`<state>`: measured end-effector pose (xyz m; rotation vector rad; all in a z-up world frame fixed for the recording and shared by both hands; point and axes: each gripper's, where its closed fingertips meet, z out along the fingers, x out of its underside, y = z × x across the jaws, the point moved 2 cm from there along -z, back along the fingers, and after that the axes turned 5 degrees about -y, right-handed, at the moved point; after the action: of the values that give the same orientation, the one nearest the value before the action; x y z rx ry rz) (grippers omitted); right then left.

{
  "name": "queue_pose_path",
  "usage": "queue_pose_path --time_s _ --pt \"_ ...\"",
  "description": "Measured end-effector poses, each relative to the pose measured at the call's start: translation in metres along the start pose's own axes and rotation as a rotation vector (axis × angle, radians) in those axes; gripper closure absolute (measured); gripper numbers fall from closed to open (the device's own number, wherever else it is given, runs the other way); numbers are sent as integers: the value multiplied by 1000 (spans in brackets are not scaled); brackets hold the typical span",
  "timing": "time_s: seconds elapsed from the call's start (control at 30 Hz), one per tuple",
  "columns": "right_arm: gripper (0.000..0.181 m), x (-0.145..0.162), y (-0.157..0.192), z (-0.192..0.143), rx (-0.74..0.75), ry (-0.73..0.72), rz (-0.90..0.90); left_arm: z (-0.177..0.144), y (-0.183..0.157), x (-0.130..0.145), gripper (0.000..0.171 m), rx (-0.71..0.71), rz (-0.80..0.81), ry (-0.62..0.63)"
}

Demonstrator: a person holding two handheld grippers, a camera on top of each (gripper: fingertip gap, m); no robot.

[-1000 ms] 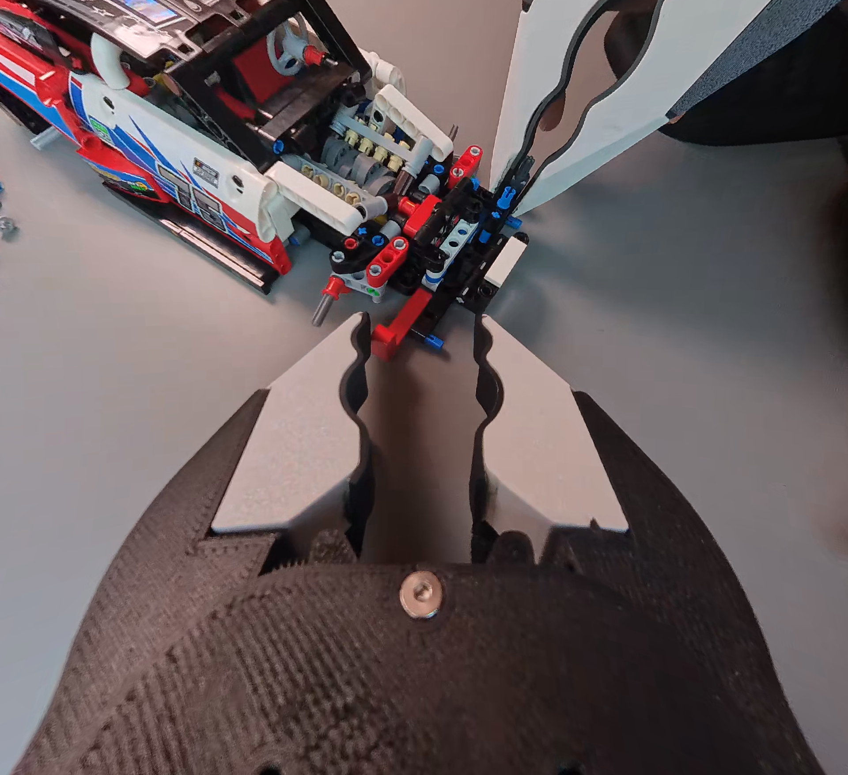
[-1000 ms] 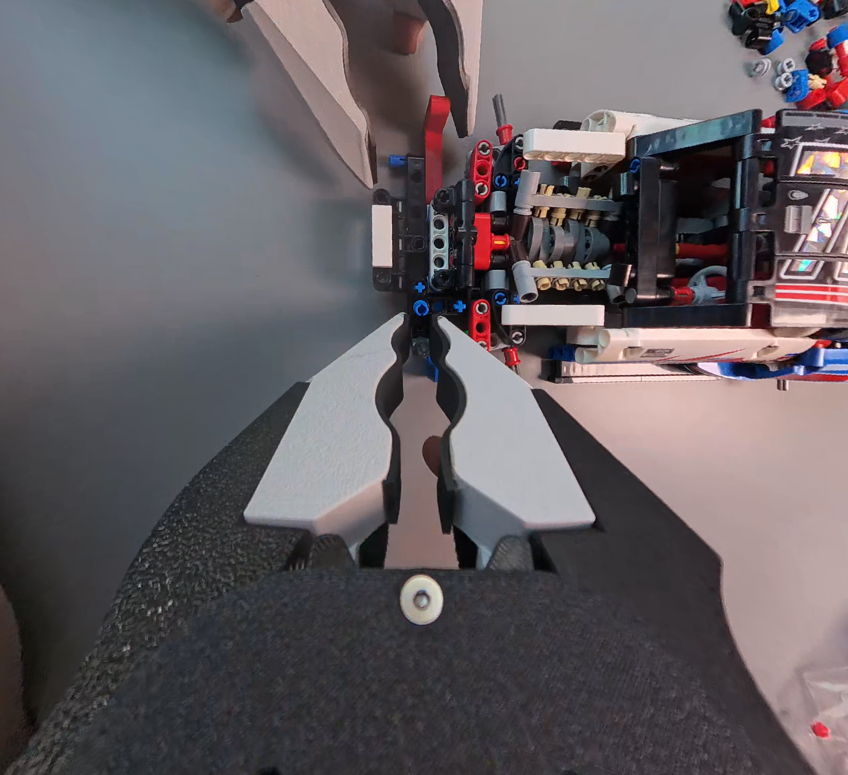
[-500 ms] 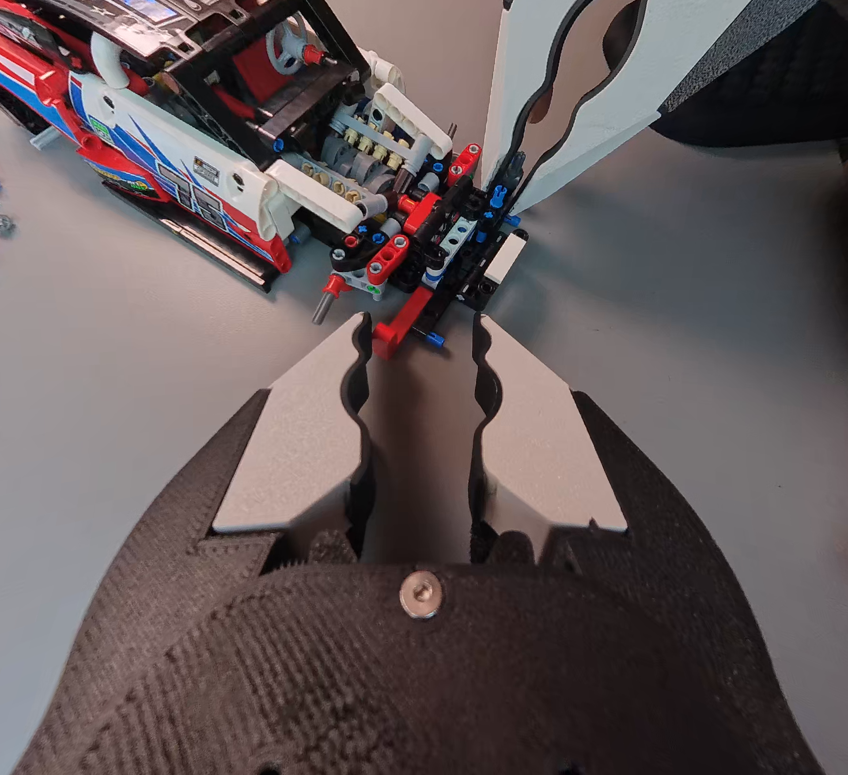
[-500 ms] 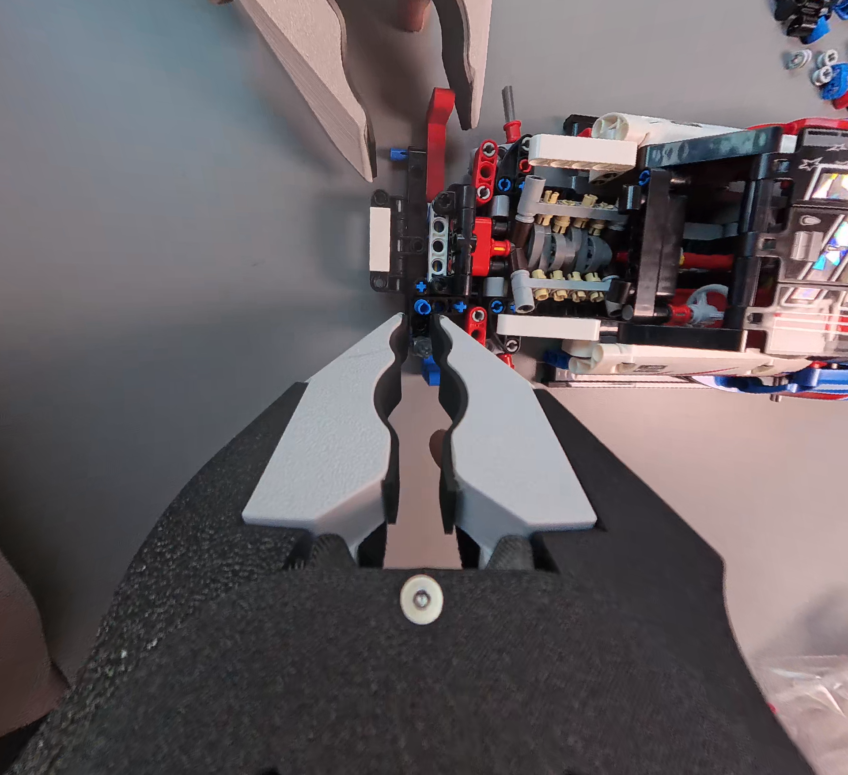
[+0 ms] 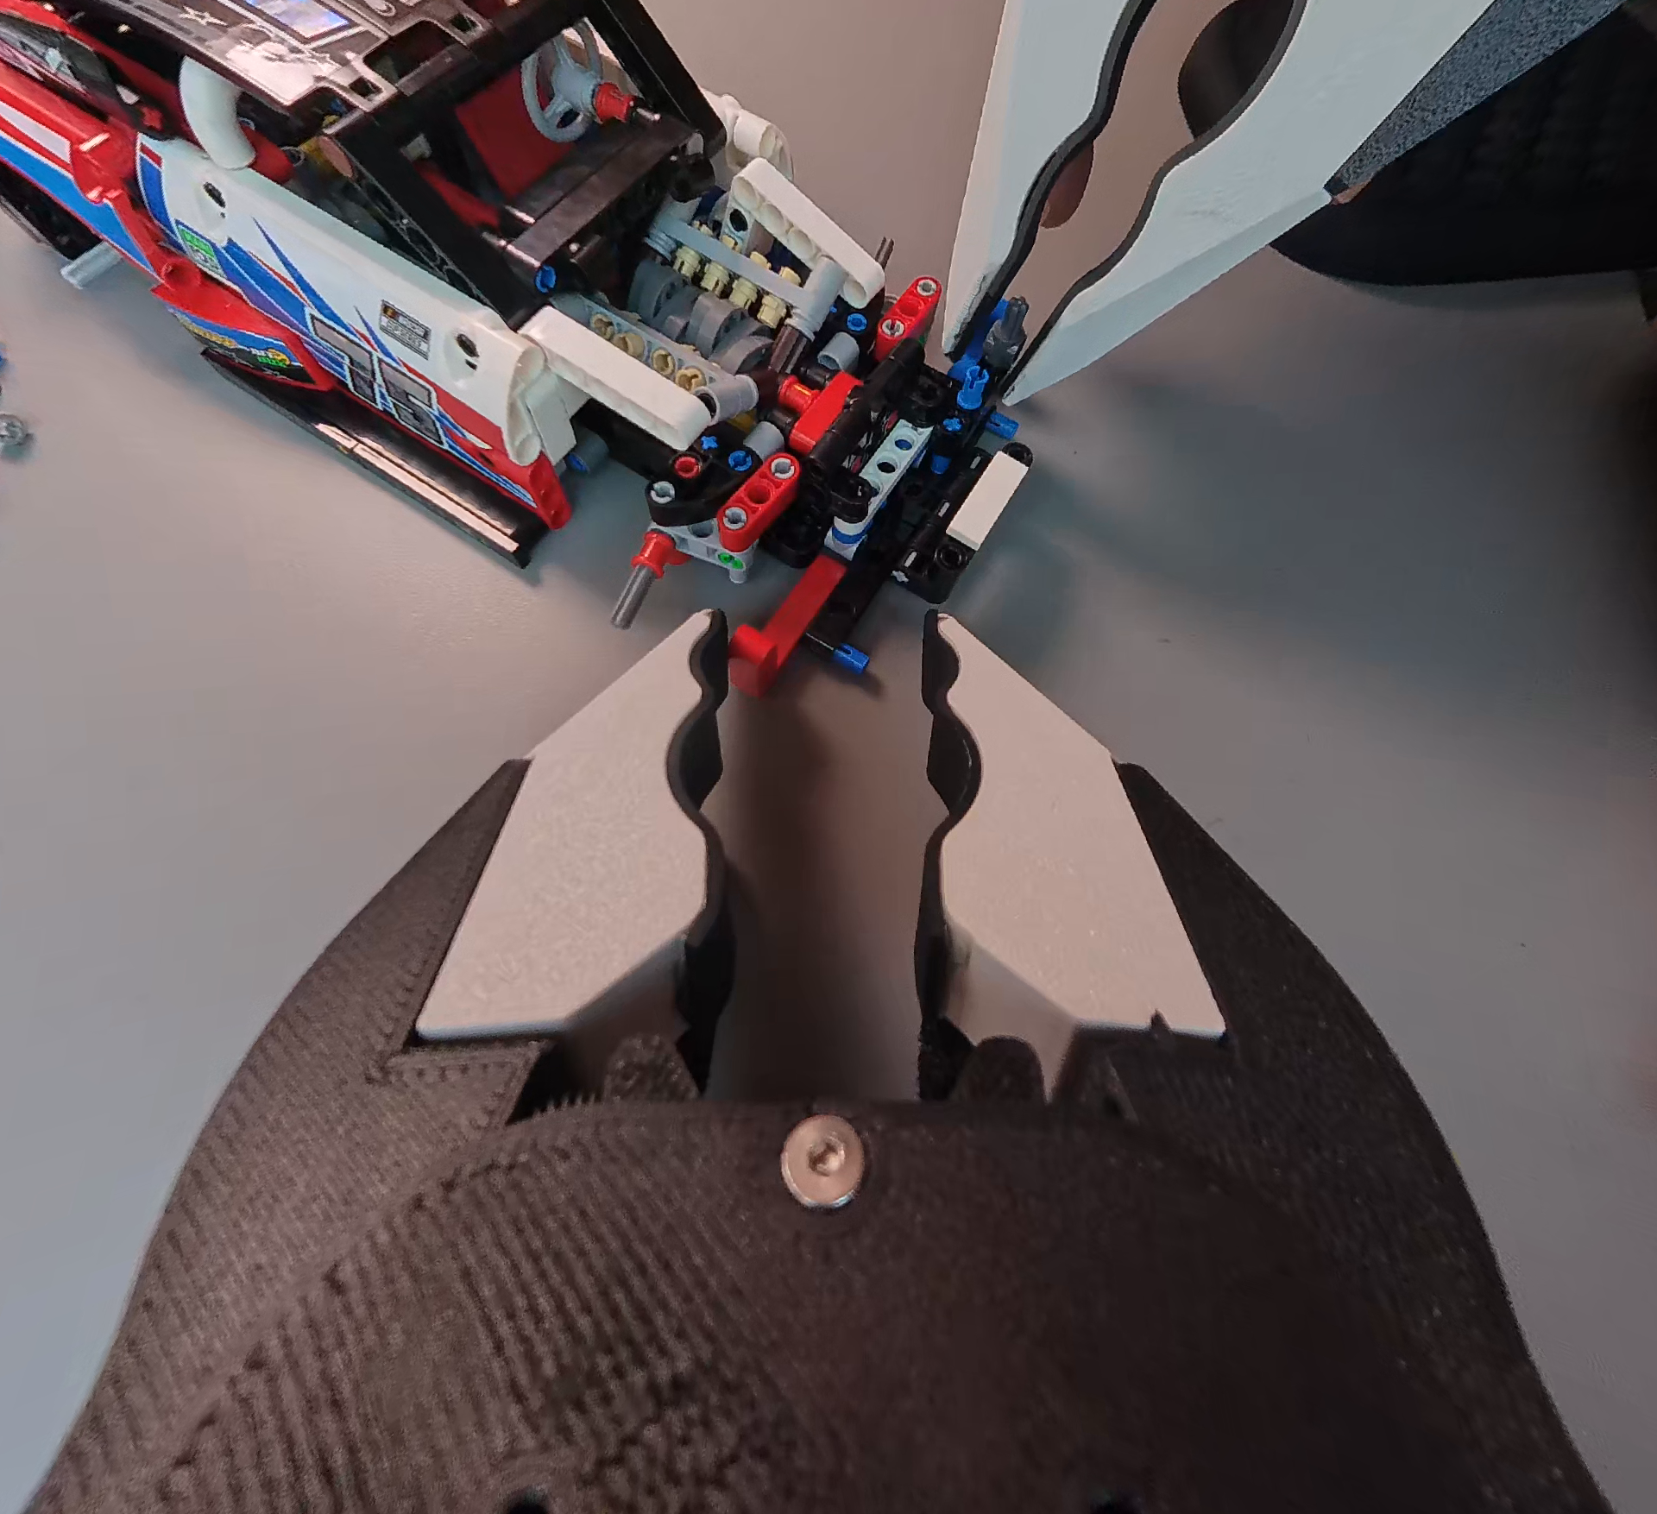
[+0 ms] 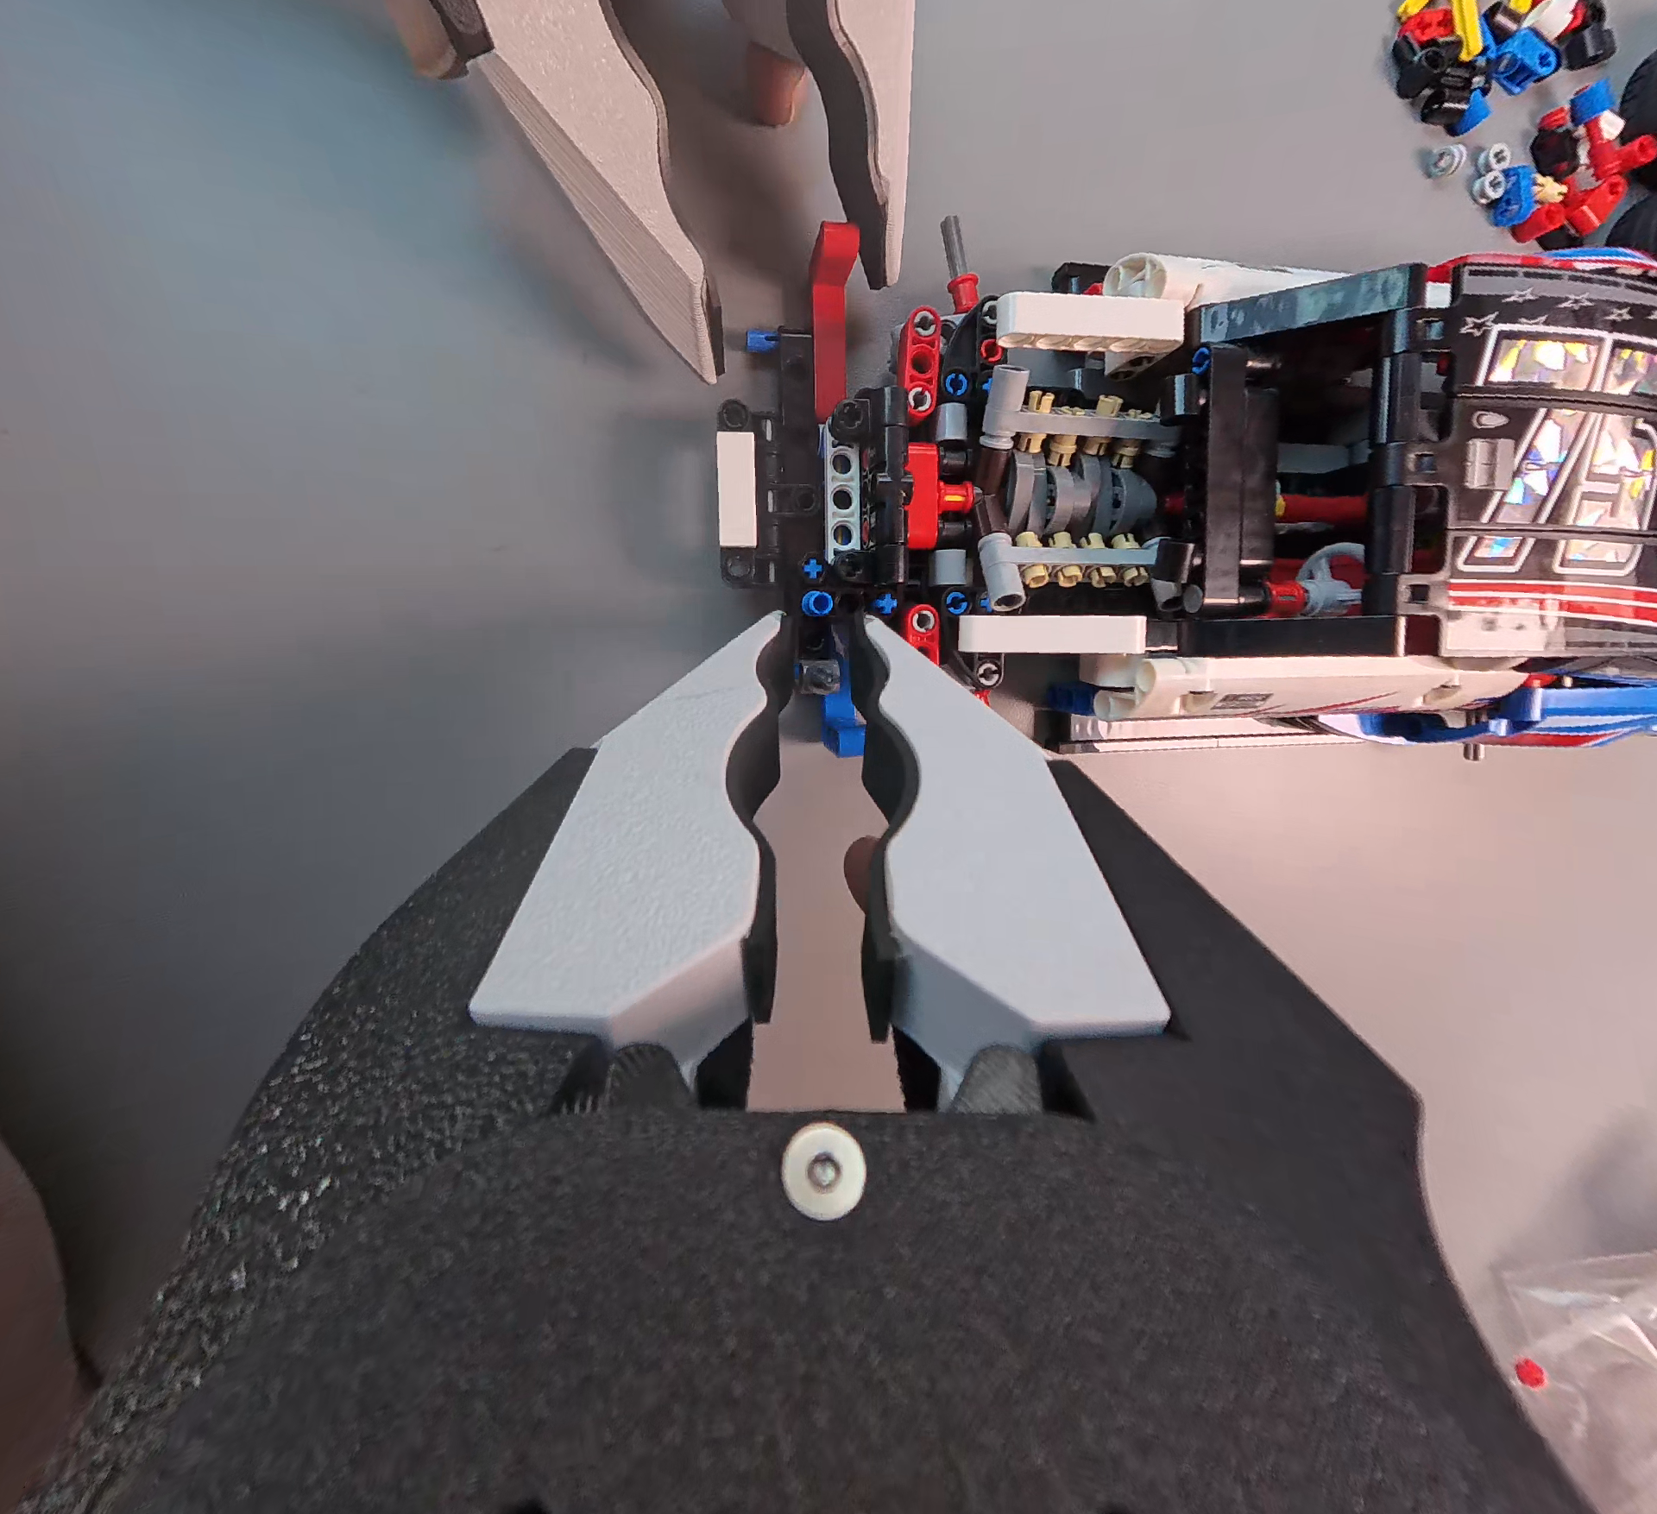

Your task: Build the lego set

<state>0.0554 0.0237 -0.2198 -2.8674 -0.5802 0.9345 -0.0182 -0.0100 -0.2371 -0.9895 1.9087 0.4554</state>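
A lego race car (image 5: 377, 287) (image 6: 1255, 484) lies on the grey table with its open engine end toward both grippers. My left gripper (image 5: 820, 632) is open. The tip of a red beam (image 5: 789, 619) sticking out from the car's front frame lies between its fingertips, untouched. It also shows at the top of the right wrist view (image 6: 798, 323), astride the red beam (image 6: 832, 305). My right gripper (image 6: 820, 628) is nearly closed around a small black and blue piece (image 6: 829, 682) at the opposite front corner. It shows in the left wrist view (image 5: 991, 363).
A pile of loose red, blue, black and yellow pieces (image 6: 1515, 36) lies at the far right beyond the car. A clear plastic bag (image 6: 1596, 1336) lies at the near right. A few small grey bits (image 5: 11, 431) sit at the left edge. Spacing between my two grippers at the tips: around 7 cm.
The right gripper's jaws have eased apart a little around the black and blue piece. The left gripper stays open by the red beam. The car has barely moved.
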Motion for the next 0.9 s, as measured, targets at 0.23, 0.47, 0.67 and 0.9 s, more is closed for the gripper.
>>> queue_pose_path --time_s 0.23,0.47,0.67,0.9 --pt "176 -3 1 4 3 -1 -7 0 0 0 129 -4 7 2" --pt "177 -3 2 6 -22 45 -33 0 0 0 129 -4 7 3" --pt "178 -4 2 6 -42 114 -111 1 3 1 136 -36 19 7" --pt "178 -5 2 7 -31 136 -150 2 5 1 141 -92 45 20"
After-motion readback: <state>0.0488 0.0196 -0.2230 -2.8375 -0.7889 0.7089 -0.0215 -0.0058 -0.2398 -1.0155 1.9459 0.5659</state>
